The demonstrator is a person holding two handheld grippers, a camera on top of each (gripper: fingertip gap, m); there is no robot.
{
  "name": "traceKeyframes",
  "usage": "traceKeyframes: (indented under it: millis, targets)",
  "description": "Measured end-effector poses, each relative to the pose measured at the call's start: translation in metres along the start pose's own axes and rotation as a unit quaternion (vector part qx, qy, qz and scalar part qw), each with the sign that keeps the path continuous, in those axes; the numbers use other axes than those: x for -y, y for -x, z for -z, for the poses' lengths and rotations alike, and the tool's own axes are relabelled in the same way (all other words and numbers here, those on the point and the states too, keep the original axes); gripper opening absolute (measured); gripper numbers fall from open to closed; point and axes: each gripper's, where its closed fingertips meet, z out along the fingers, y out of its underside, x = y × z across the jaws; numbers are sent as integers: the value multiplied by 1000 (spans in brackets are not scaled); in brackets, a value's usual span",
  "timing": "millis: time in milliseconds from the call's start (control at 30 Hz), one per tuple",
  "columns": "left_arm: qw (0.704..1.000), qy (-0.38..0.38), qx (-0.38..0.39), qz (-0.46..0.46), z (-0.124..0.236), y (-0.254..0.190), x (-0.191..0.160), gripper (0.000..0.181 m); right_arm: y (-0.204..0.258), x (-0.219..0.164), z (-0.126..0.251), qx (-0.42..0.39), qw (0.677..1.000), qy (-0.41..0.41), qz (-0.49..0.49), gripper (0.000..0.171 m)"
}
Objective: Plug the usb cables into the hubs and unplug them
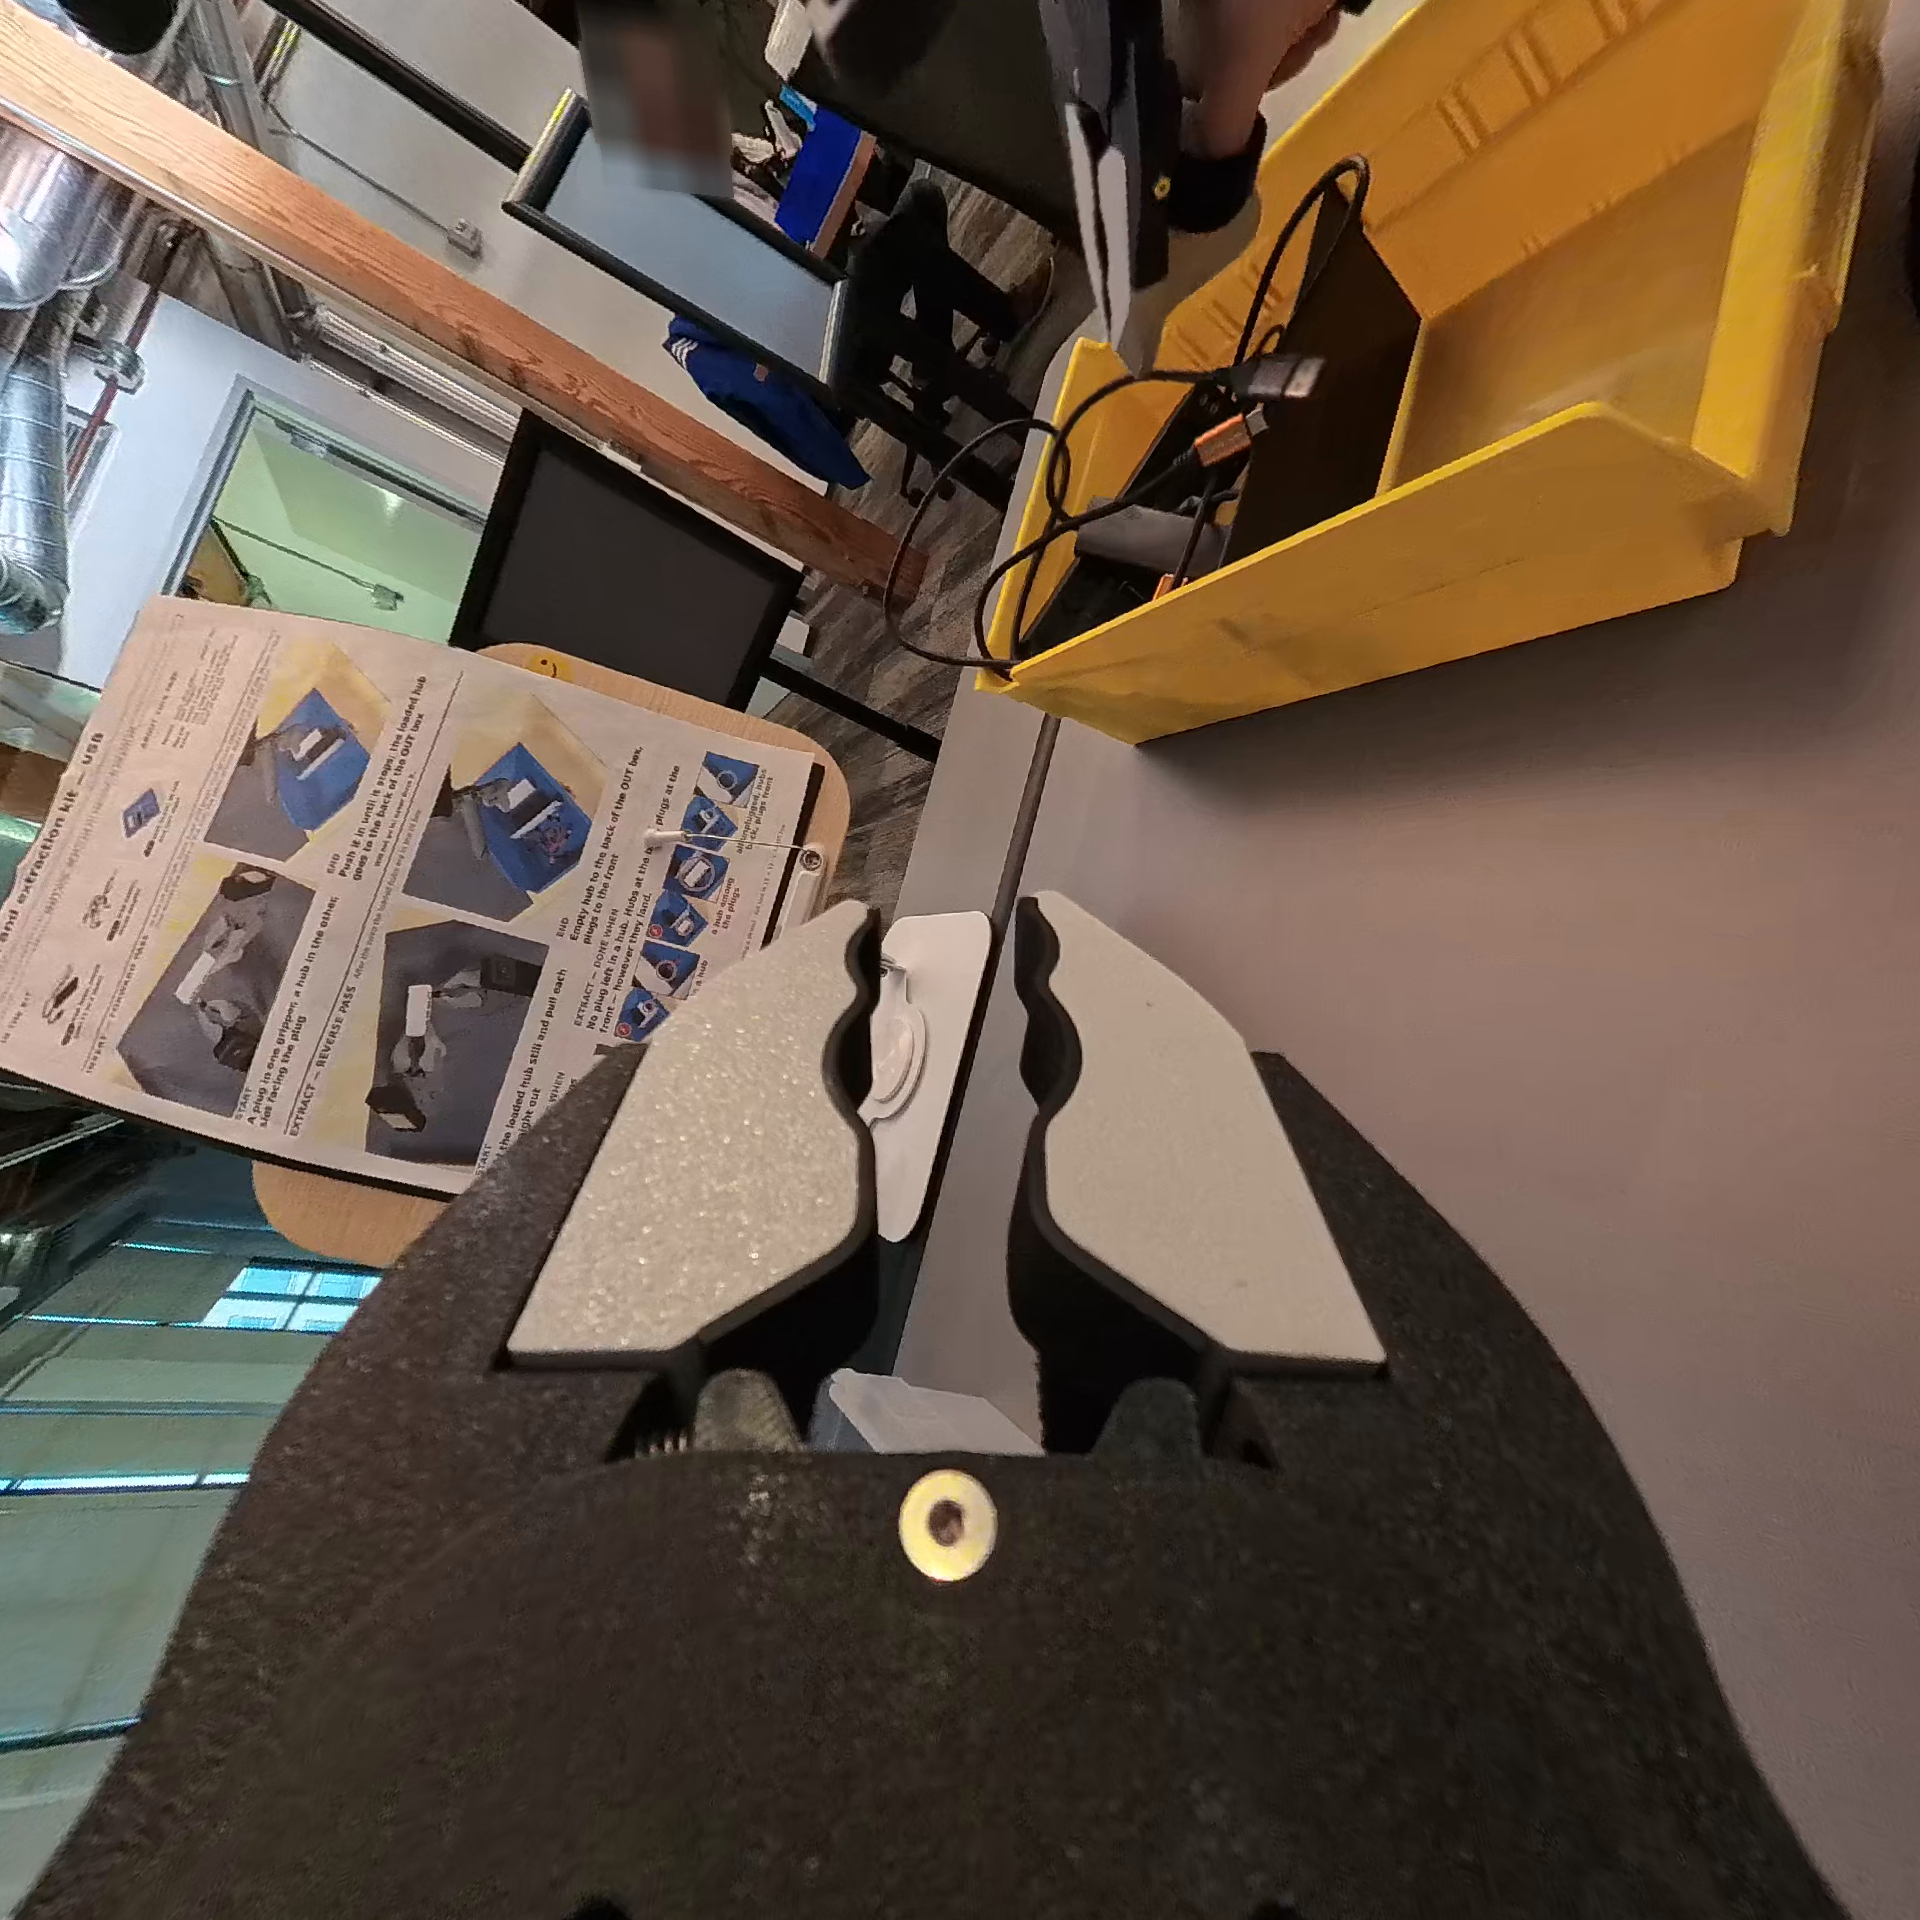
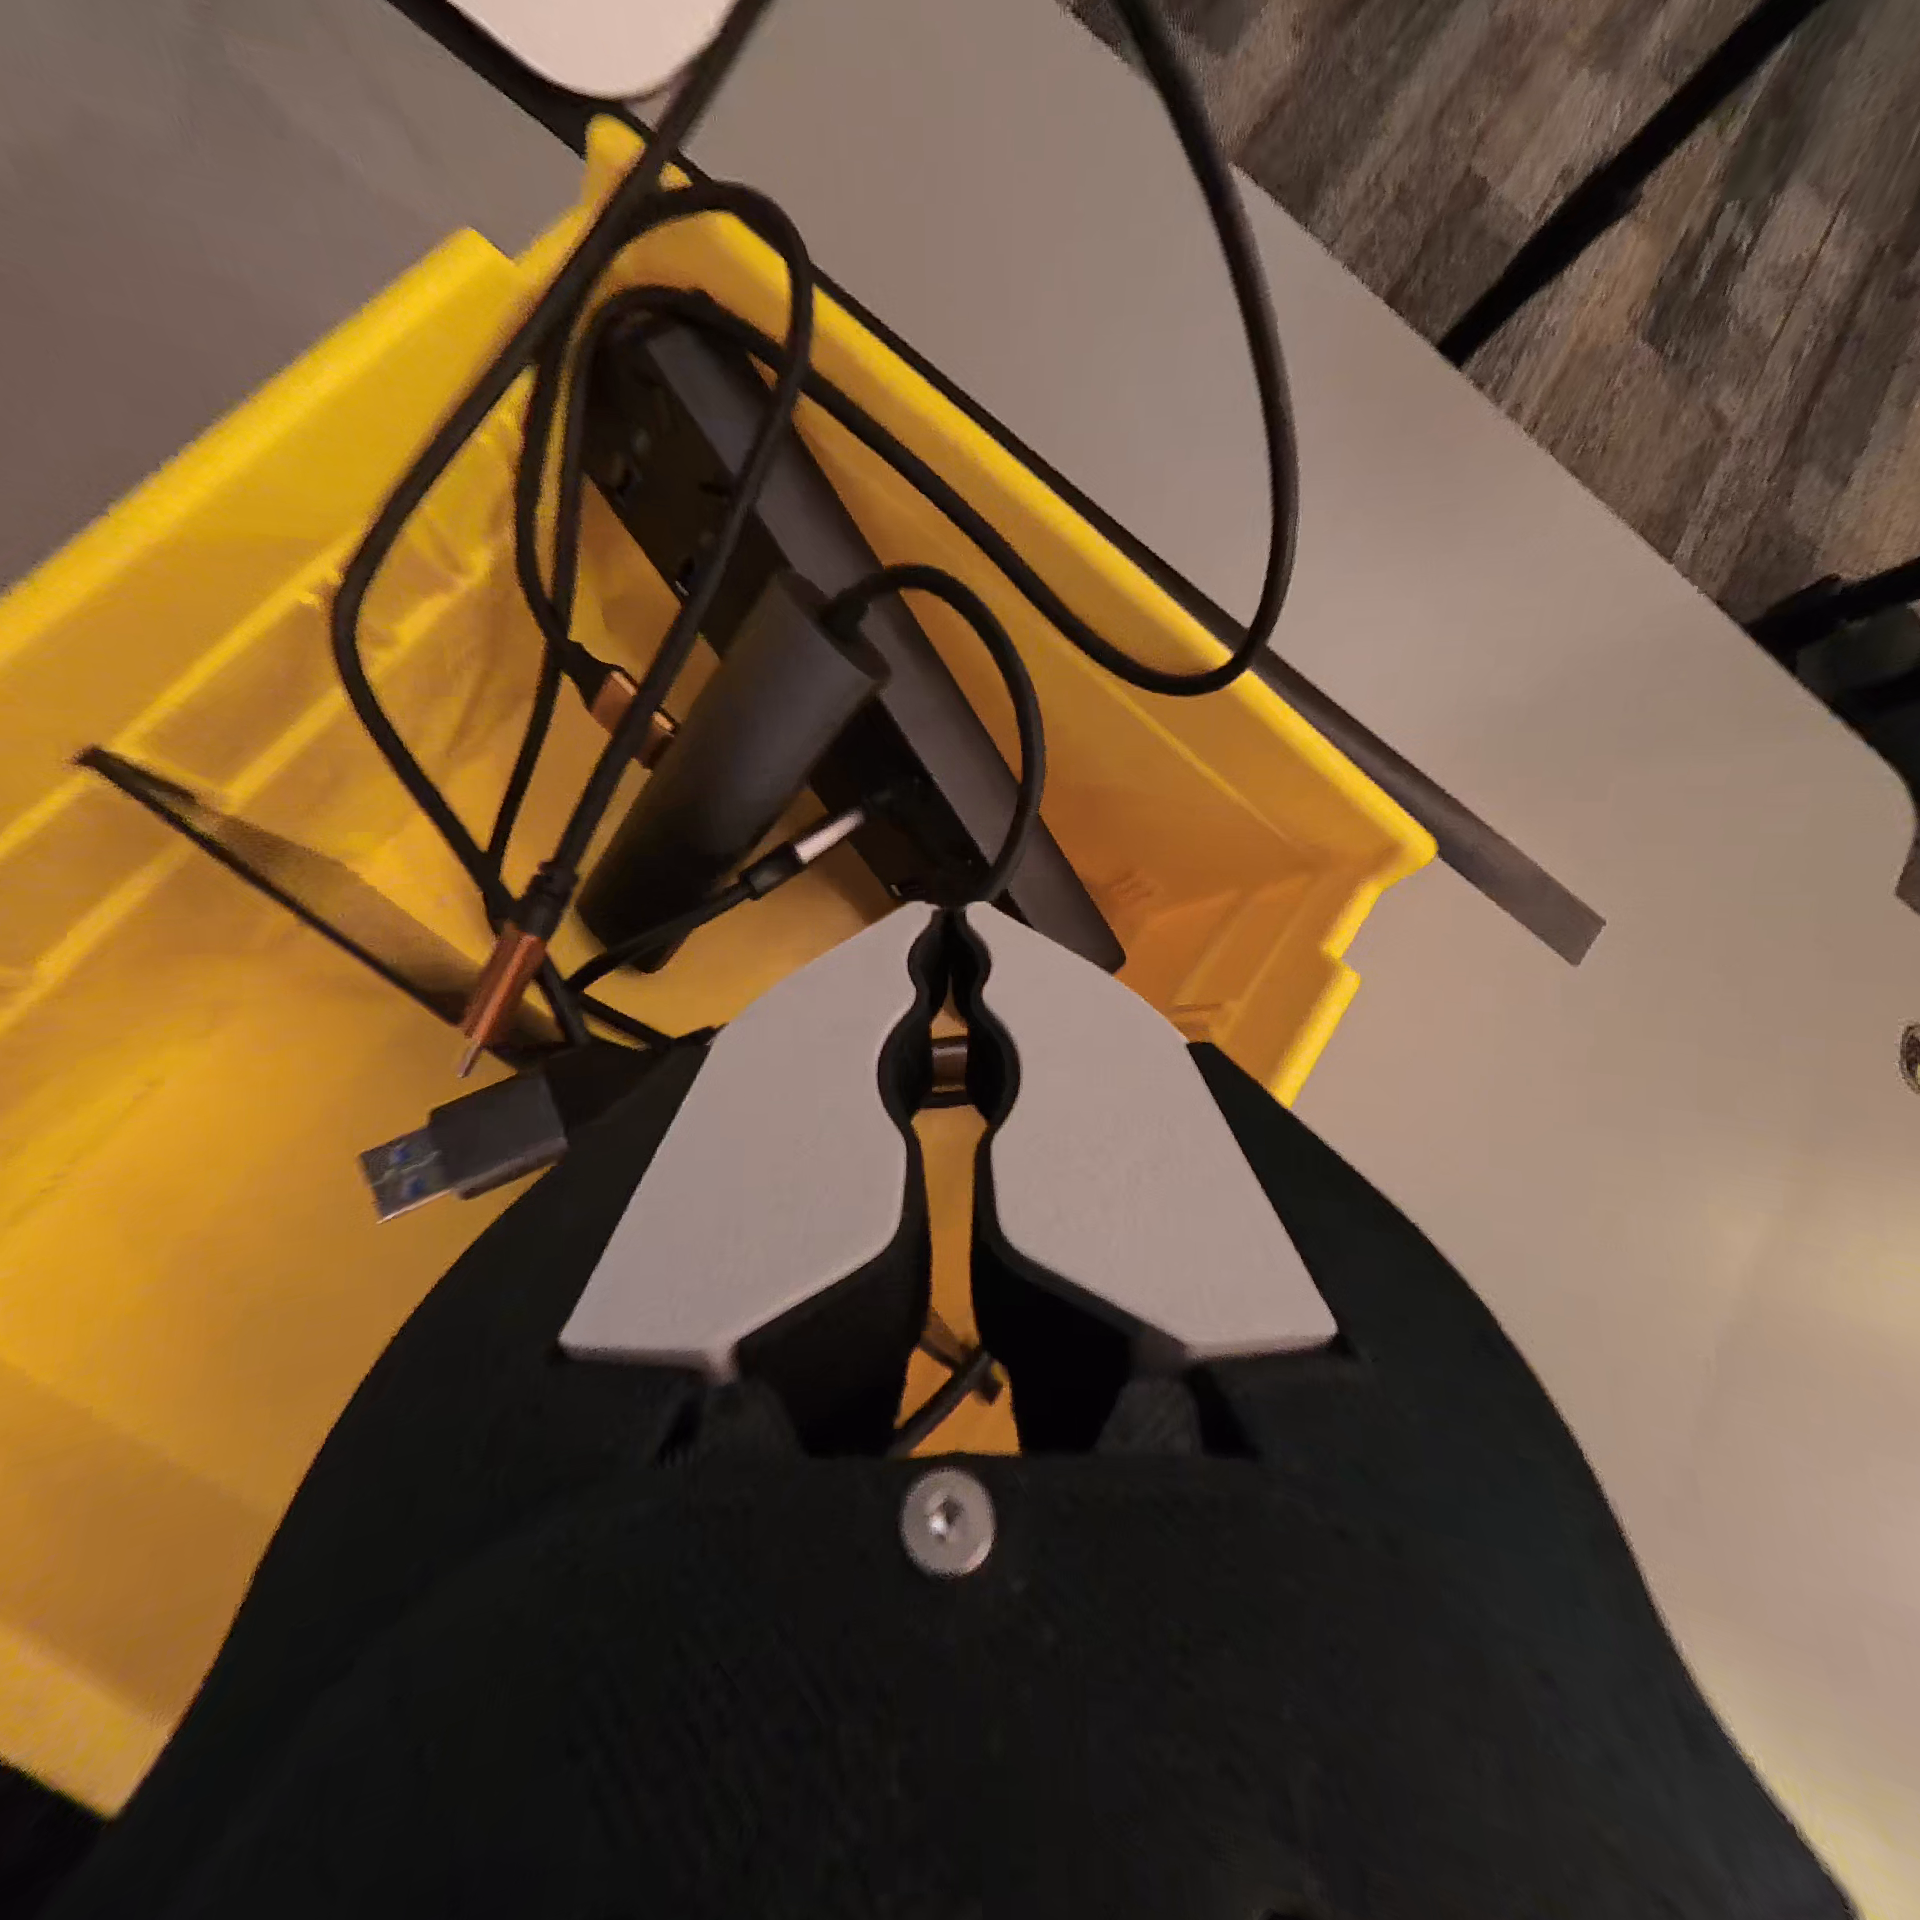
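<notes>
A yellow bin [image 2: 187, 1299] holds two dark grey hubs [image 2: 727, 790] and a tangle of black USB cables [image 2: 457, 468]. My right gripper [image 2: 948, 920] hangs over the bin's near corner, shut on a thin black cable [image 2: 1023, 727] that loops up from its tips. A black USB-A plug [image 2: 468, 1148] and an orange-collared plug [image 2: 504, 982] dangle loose to its left. A silver-tipped plug [image 2: 826, 836] lies at the long hub's ports. My left gripper [image 1: 940, 925] is open and empty, low over the grey table's [image 1: 1507, 1143] far edge, away from the bin [image 1: 1455, 582].
A black divider [image 2: 281, 862] stands inside the bin. In the left wrist view the right gripper [image 1: 1117, 239] shows above the bin with a plug [image 1: 1288, 376] hanging. A printed instruction sheet [image 1: 364, 883] stands past the table edge; a white stick-on patch [image 1: 935, 1039] sits there. My right fingertips sit around 35 cm from my left ones. The silver-tipped plug [image 2: 826, 836] is about 6 cm from my right fingertips and 35 cm from my left.
</notes>
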Motion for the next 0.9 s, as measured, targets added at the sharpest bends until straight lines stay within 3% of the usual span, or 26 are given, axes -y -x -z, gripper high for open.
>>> traceKeyframes:
  millis: [233,433,700,900]
  targets:
    - [1000,4,-3,-4,-3,-3,-1,25,7,-2,-33,-14,999,37,36,1]
    - [1000,9,0,-10,-3,-3,-2,24,2,7,-37,-88,989,64,101,2]
    - [1000,11,3,-8,-2,0,-3,25,3,20,9,-40,999,11,7,5]
    - [1000,16,2,-13,-3,-2,-4,25,6,-13,43,-33,995,95,-3,20]
